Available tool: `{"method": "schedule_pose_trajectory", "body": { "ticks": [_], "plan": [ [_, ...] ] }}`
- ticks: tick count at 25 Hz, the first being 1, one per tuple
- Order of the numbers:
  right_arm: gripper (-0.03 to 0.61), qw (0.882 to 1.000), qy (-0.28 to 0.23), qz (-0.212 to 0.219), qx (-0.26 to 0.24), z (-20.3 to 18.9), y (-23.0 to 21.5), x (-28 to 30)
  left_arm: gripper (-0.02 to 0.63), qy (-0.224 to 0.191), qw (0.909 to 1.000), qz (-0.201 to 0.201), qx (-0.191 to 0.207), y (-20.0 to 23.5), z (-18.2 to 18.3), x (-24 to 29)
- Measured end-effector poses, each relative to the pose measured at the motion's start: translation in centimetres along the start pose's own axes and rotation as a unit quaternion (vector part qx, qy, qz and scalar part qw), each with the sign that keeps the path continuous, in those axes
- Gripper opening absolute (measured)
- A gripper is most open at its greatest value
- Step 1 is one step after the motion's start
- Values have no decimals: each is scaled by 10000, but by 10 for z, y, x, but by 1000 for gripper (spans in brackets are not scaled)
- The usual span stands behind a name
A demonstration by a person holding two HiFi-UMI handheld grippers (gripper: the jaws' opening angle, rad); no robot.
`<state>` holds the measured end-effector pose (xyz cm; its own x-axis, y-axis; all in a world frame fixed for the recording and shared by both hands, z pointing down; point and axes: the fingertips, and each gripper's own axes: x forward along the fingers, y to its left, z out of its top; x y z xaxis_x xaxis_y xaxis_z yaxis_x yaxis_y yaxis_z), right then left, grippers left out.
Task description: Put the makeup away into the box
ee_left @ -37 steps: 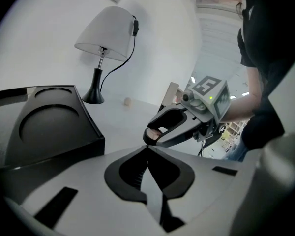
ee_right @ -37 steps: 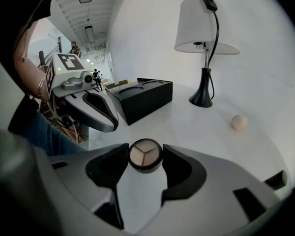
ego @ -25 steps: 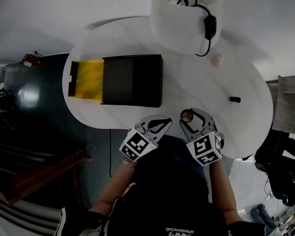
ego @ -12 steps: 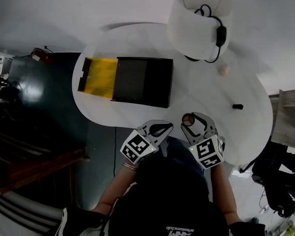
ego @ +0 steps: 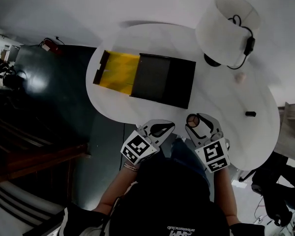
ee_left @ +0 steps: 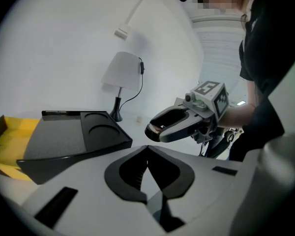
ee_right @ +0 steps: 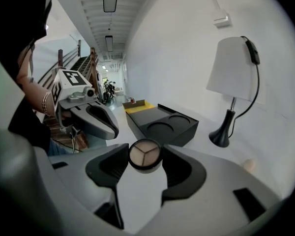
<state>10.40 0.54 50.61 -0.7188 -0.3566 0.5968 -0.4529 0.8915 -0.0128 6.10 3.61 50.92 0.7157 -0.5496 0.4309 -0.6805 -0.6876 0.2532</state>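
Where the compact (ee_right: pixel 144 155) hangs, bare table (ego: pixel 221 102) reaches to the box (ego: pixel 162 80).

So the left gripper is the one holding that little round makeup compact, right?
Not quite. The right gripper holds the round compact, pinched between its jaws, as the right gripper view shows. The left gripper is shut with nothing in it.

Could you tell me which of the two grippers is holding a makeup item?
The right gripper: its jaws clamp a round compact, while the left gripper is shut on nothing.
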Motion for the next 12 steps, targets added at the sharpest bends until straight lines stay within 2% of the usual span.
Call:
{"method": "schedule_pose_trajectory", "body": {
  "ticks": [7,12],
  "plan": [
    [230,9999,-117,26,74,36,17,21,17,-137,9996,219,80,28,3,-42],
    [230,9998,-193,66,-40,66,25,43,17,-212,9983,466,284,58,6,-67]
  ]
}}
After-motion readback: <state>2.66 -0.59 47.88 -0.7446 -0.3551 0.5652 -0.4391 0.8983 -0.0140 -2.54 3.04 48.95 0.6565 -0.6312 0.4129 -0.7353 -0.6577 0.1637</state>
